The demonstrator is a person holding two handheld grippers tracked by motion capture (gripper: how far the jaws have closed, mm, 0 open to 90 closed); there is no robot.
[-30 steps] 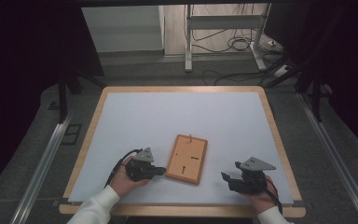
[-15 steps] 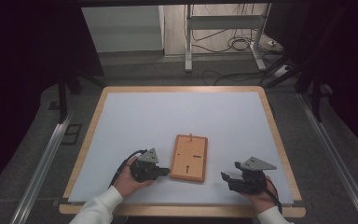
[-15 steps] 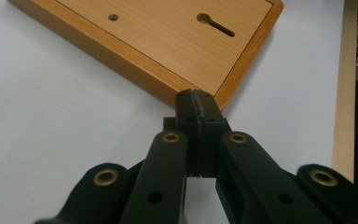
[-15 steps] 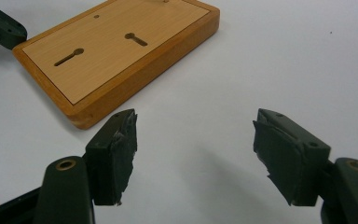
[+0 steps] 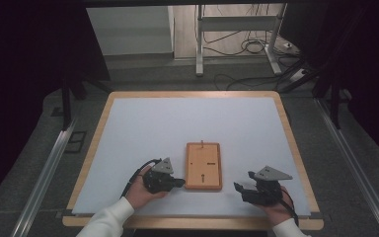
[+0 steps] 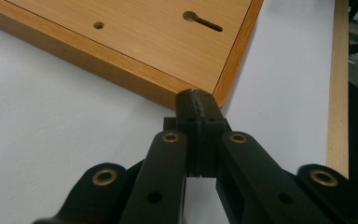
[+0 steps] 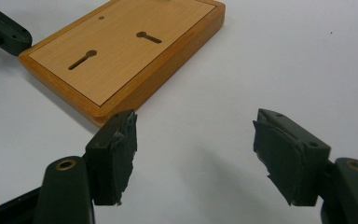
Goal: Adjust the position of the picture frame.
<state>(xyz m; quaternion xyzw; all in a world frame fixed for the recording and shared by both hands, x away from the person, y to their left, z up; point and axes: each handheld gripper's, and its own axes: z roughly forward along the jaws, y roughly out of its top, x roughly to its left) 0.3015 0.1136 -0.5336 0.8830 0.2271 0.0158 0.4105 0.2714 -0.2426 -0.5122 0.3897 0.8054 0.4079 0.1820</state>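
A flat wooden board (image 5: 203,166) with two keyhole slots lies on the white tabletop near the front edge. My left gripper (image 5: 181,182) is shut with nothing in it, and its tips touch the board's near left corner. In the left gripper view the closed jaws (image 6: 196,100) meet the rounded corner of the board (image 6: 144,42). My right gripper (image 5: 239,188) rests on the table to the right of the board, open and holding nothing. In the right gripper view its pads (image 7: 196,140) stand wide apart, short of the board (image 7: 121,51), with the left gripper's tip (image 7: 2,30) beyond.
The white sheet sits in a table with a wooden rim (image 5: 192,94). Metal rails (image 5: 44,168) run along both sides on the floor. A stand and cables (image 5: 242,47) lie behind the table. White surface stretches beyond the board.
The left gripper has slid right against the board's near left corner. The board, tilted a second ago, now lies square to the table. The right gripper has kept still.
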